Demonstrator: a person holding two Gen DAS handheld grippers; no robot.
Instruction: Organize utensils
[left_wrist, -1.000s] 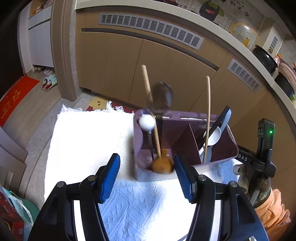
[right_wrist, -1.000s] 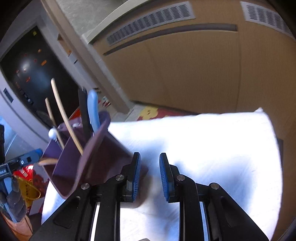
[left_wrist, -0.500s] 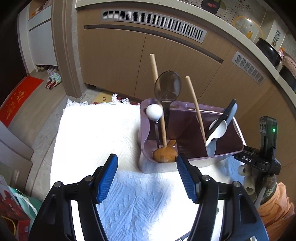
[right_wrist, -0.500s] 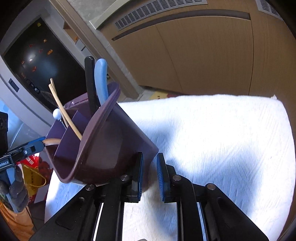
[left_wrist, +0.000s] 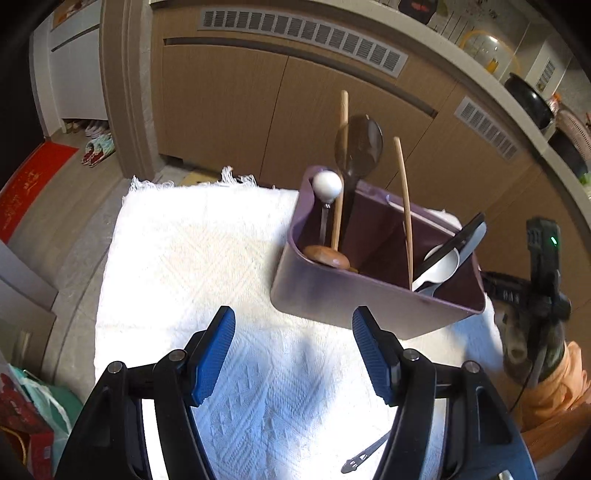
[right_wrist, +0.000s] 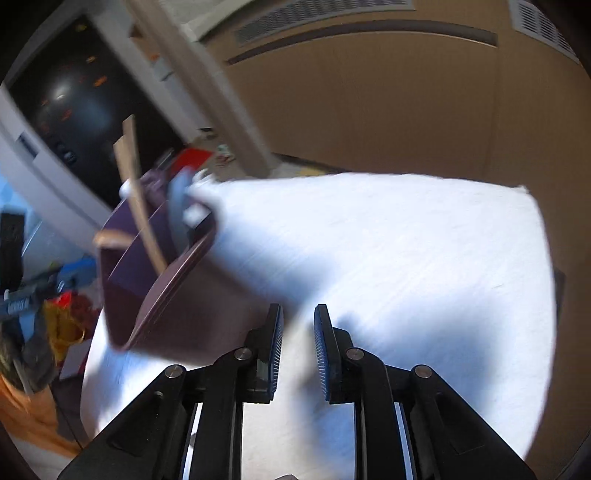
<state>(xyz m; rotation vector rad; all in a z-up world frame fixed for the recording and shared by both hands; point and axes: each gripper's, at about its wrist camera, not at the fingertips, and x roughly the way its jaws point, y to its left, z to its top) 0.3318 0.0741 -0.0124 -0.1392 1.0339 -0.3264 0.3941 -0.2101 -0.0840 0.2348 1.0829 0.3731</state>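
A purple utensil holder stands on the white cloth, right of centre in the left wrist view. It holds a wooden spoon, a dark ladle, a white-knobbed utensil, a chopstick and white and black spoons. My left gripper is open and empty just in front of the holder. In the blurred right wrist view the holder sits to the left of my right gripper, whose pads stand a narrow gap apart with nothing between them.
A thin metal utensil lies on the cloth near the front, beside my left gripper's right finger. Wooden cabinets rise behind the table. The other handheld gripper shows at the right edge. Bags and clutter lie below the table's left side.
The holder has shifted right and turned in the left wrist view. The right gripper has pulled back from the holder and its pads have parted slightly; its view is motion-blurred.
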